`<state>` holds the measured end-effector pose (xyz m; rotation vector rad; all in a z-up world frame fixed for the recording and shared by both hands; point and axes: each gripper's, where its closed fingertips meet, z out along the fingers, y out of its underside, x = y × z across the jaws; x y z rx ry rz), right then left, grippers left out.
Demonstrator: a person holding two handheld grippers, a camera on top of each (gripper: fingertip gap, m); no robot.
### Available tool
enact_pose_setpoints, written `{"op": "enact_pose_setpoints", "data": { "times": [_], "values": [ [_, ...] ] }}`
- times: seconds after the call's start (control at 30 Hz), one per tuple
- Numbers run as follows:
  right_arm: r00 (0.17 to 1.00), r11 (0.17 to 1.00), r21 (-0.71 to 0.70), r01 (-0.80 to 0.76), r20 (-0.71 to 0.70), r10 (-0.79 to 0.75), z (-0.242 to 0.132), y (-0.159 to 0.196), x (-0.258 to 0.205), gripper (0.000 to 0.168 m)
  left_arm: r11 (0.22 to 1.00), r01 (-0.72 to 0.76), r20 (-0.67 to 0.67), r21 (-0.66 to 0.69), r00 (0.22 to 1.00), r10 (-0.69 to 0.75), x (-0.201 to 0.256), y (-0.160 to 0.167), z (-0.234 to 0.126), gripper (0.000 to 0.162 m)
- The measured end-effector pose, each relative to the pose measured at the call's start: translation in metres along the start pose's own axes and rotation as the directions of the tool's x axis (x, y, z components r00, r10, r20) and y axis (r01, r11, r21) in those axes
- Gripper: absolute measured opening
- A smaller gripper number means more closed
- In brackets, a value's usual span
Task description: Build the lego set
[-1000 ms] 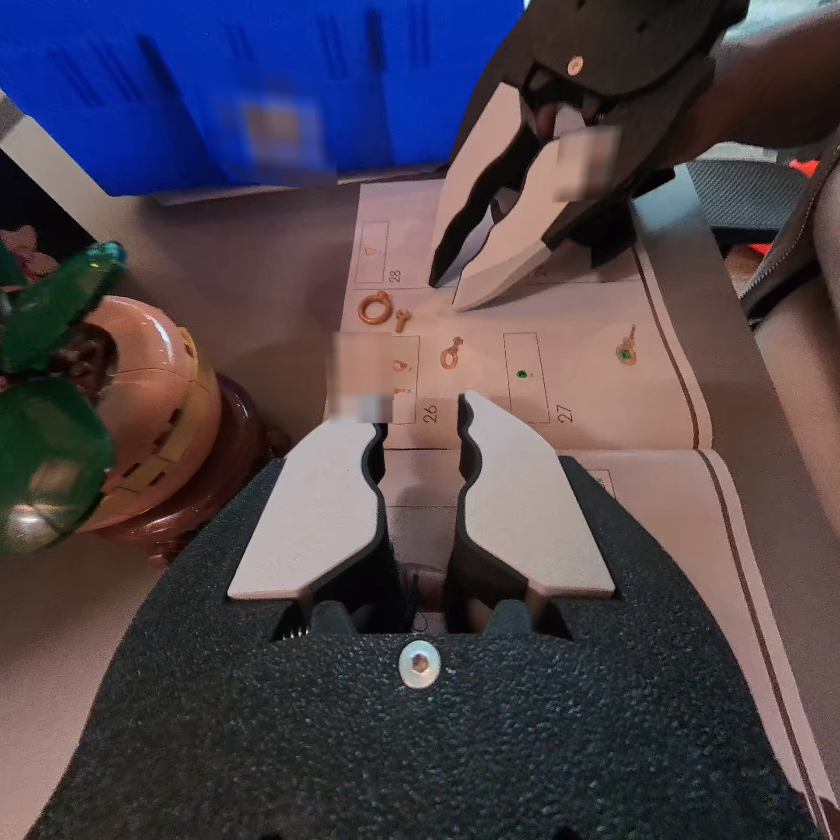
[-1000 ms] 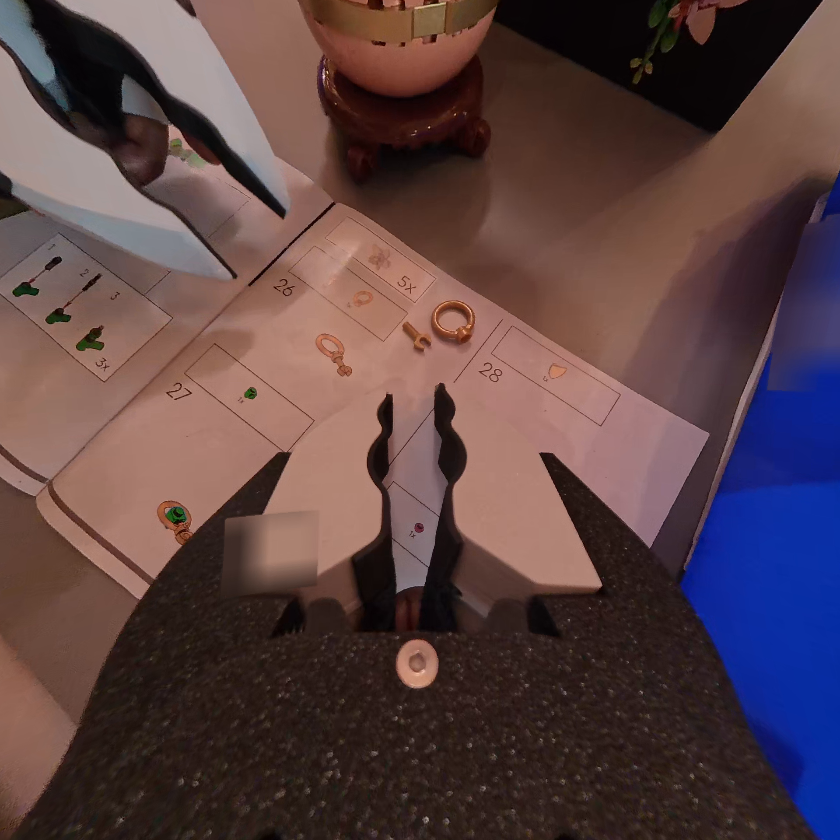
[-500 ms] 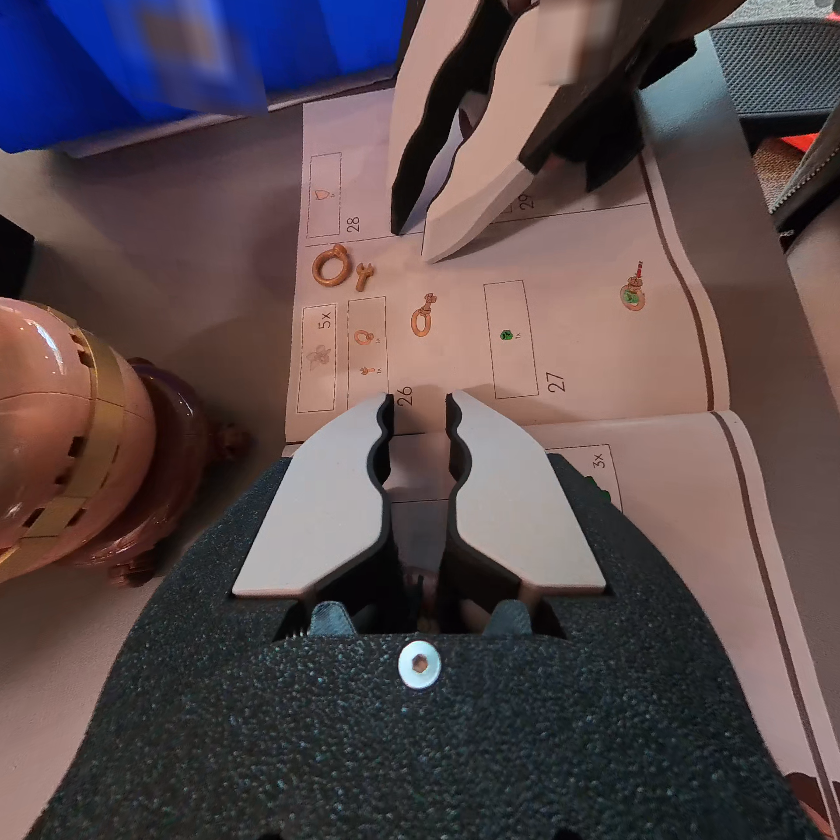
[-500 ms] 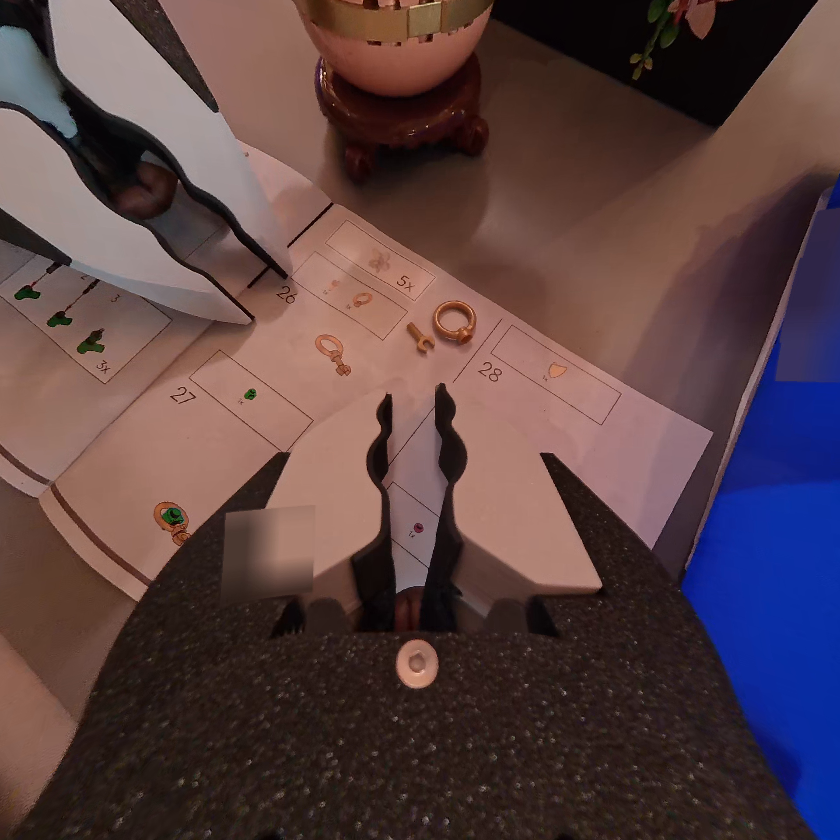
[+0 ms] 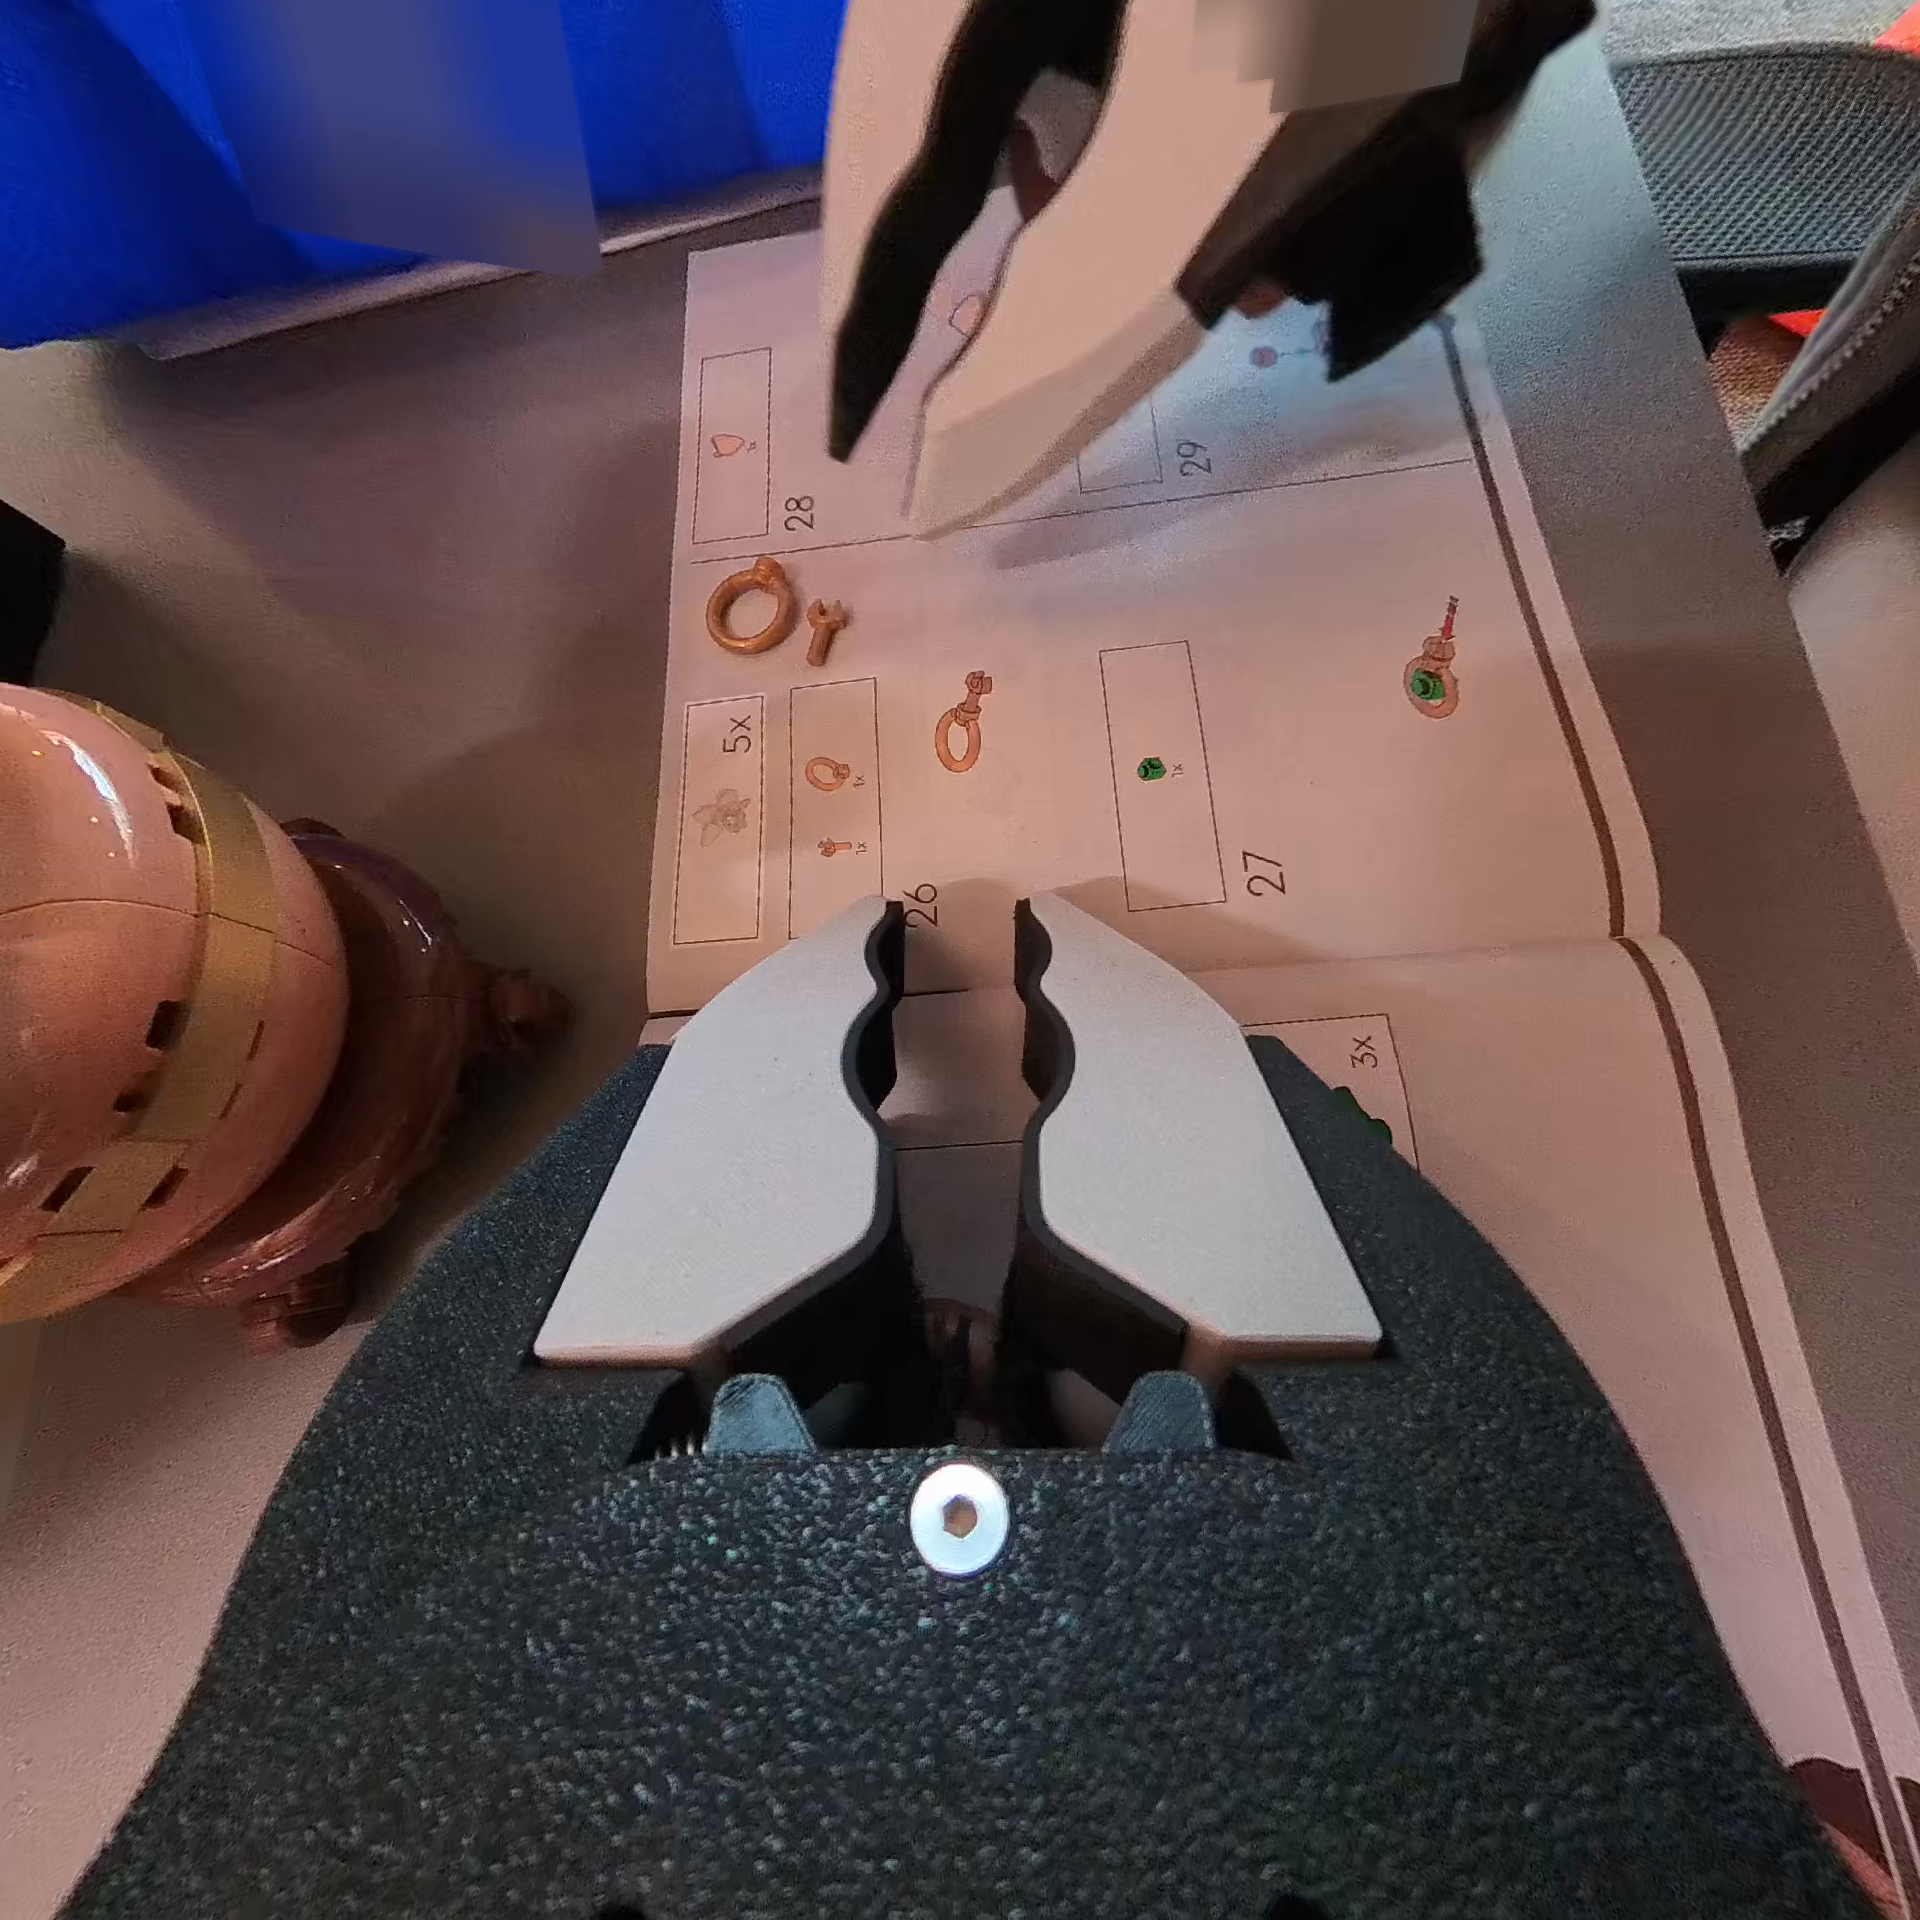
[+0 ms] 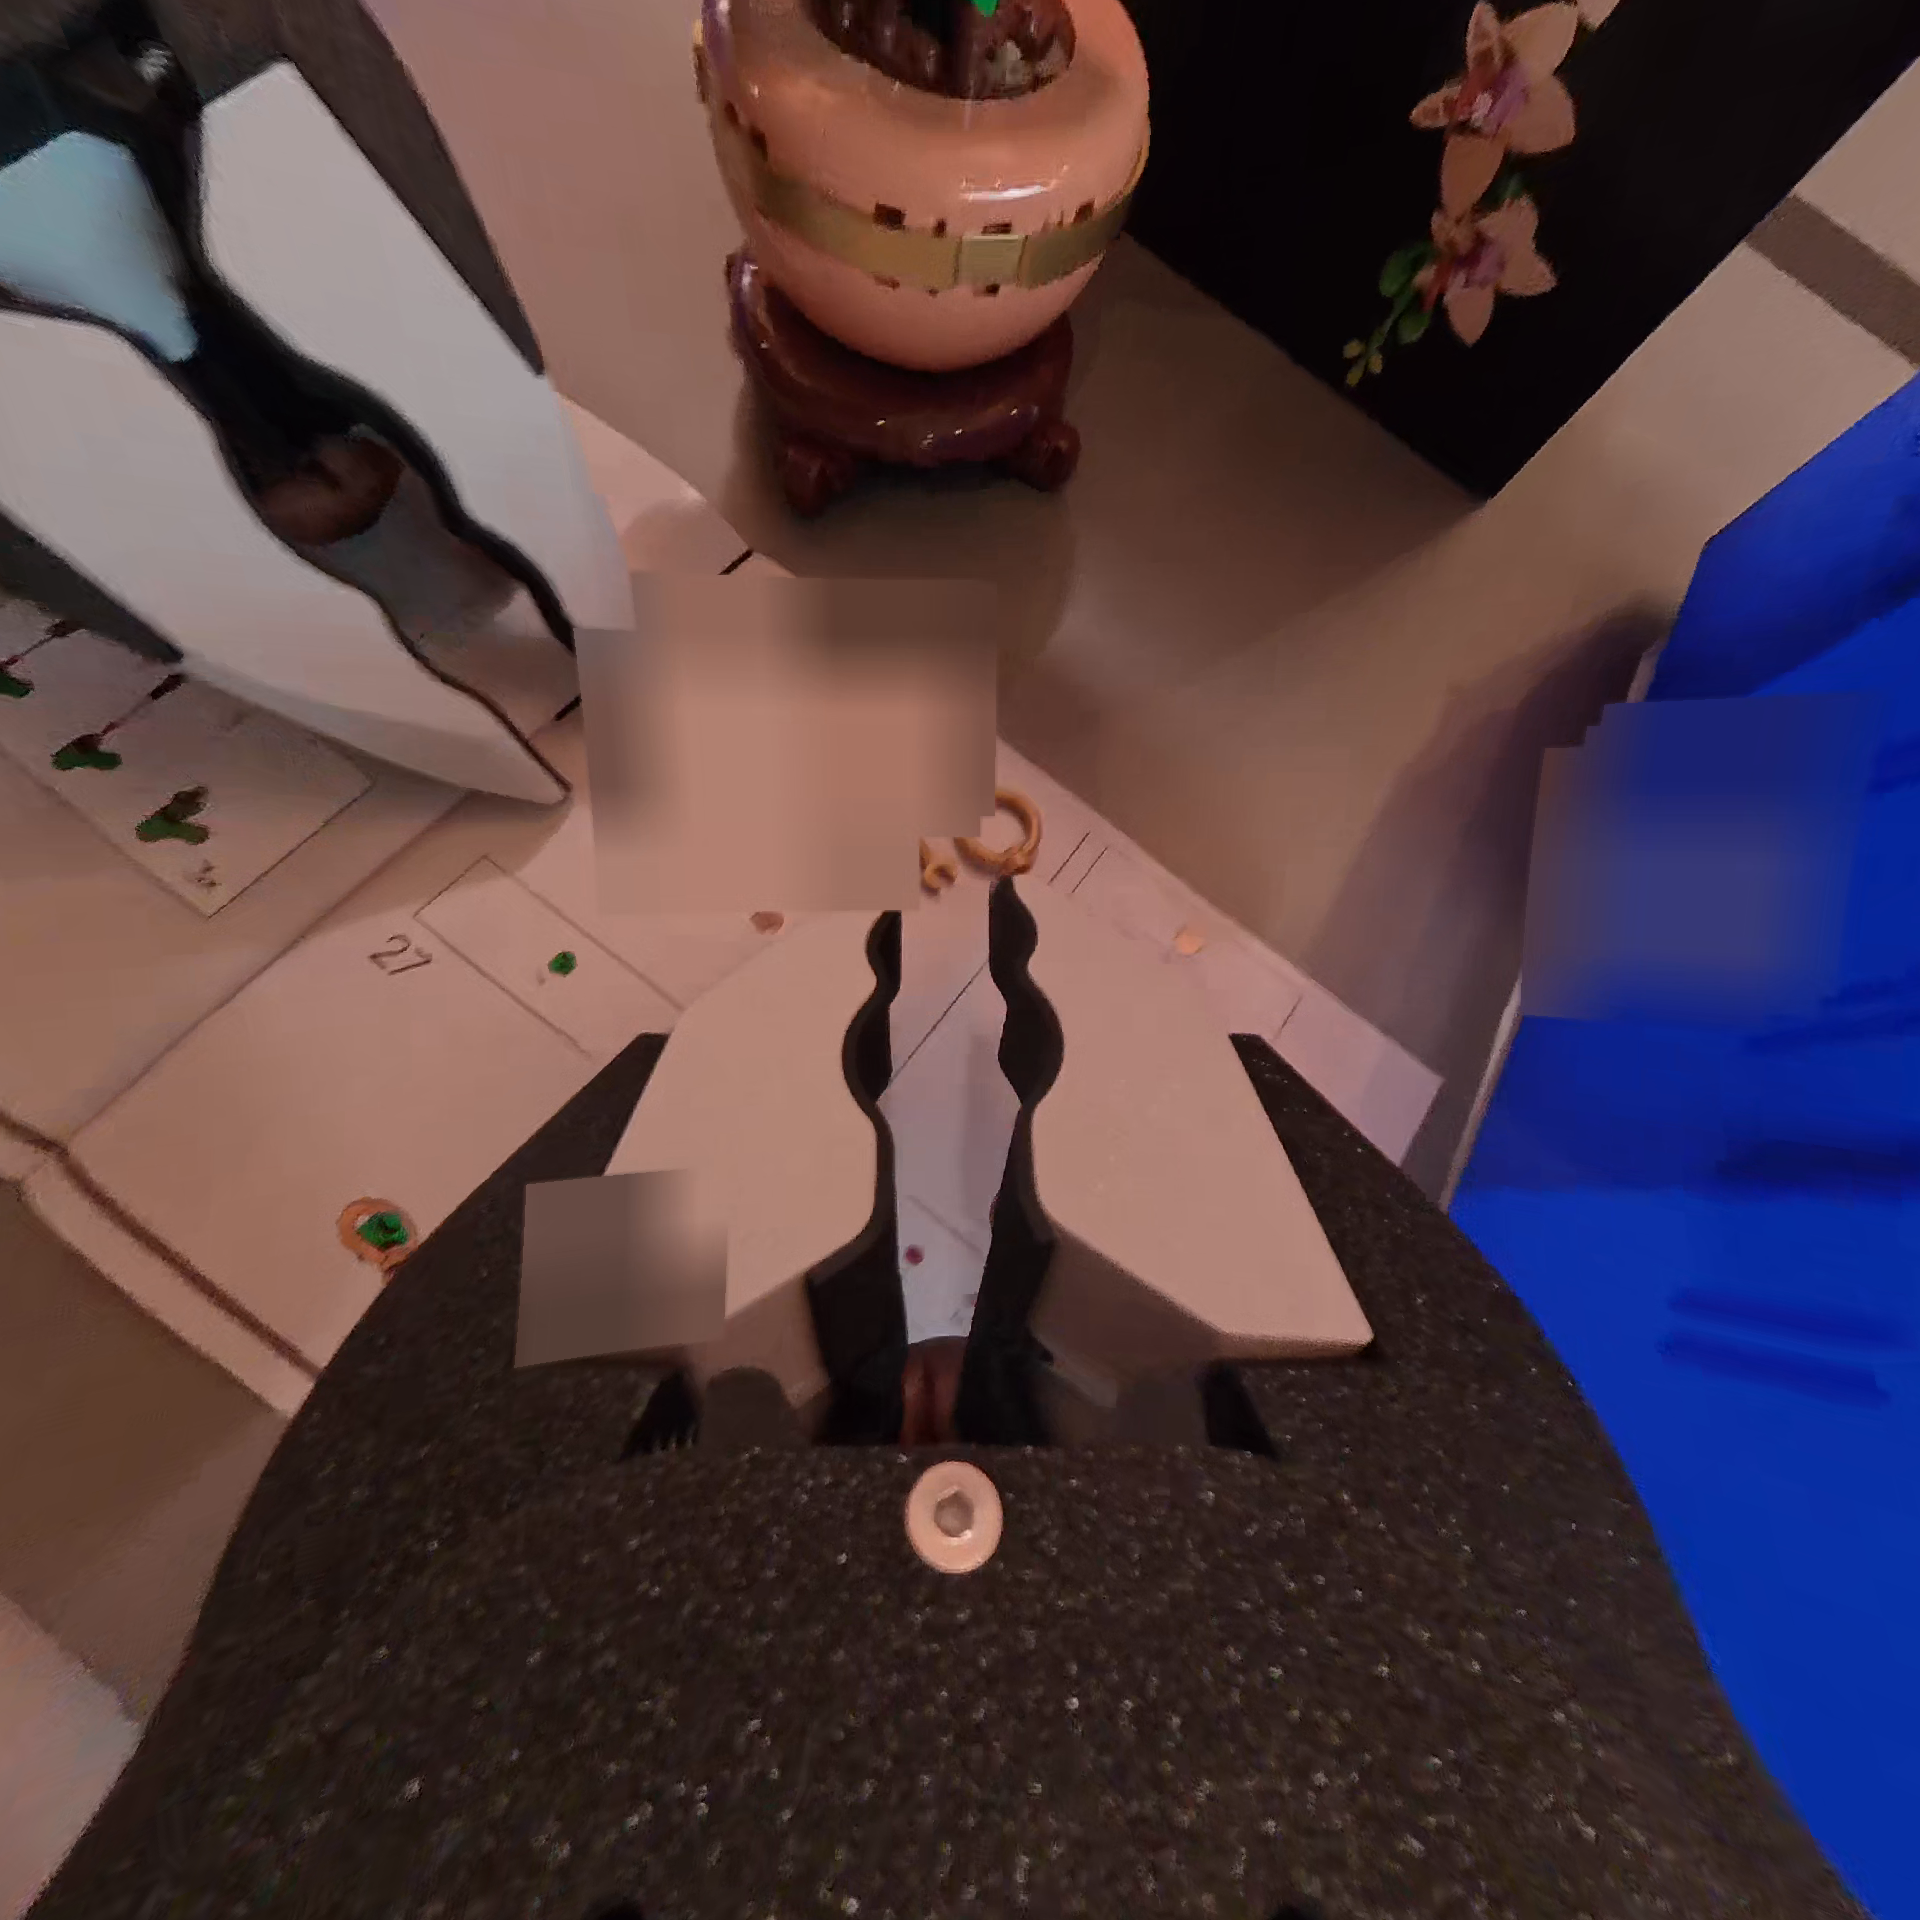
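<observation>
A small gold ring [image 5: 750, 620] and a tiny gold pin [image 5: 824, 631] lie on the open instruction booklet [image 5: 1299, 582]. My left gripper [image 5: 958, 925] is open and empty, low over the booklet, short of the two pieces. My right gripper [image 5: 883, 483] comes in from the far side, open and empty, its tips just beyond the ring. In the right wrist view the ring [image 6: 1013, 831] and pin [image 6: 935, 868] sit just ahead of the right gripper [image 6: 945, 909], half hidden by a mosaic patch. The left gripper [image 6: 561, 717] shows at upper left.
A built pink vase with a gold band on a brown base [image 5: 135, 1039] stands left of the booklet; it also shows in the right wrist view [image 6: 925, 208]. A blue bin [image 6: 1714, 1091] lies along the table edge. A dark box with an orchid picture [image 6: 1475, 177] stands behind.
Both grippers have closed in on the ring and pin from opposite sides. The right gripper's tips now sit just short of the ring. Both stay open and empty.
</observation>
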<state>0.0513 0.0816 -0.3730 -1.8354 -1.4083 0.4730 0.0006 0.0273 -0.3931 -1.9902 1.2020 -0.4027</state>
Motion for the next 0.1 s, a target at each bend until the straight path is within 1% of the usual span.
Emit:
{"op": "enact_pose_setpoints", "data": {
  "times": [0.03, 0.1],
  "values": [
    [1.000, 1.000, -0.014, 0.004, -0.013, -0.004, 0.0033, -0.0024, 0.0047, 0.016, 1.000, -0.004, 0.002, 0.000, 1.000, 0.004, 0.0002, 0.0000, 0.0000, 0.020],
    [0.999, 0.999, -0.031, -0.033, -0.016, 0.033, 0.0114, -0.0053, 0.0129, 0.015, 1.000, -0.010, 0.005, 0.001, 1.000, 0.010, 0.0005, -0.0001, 0.0000, 0.019]
  ]
}}
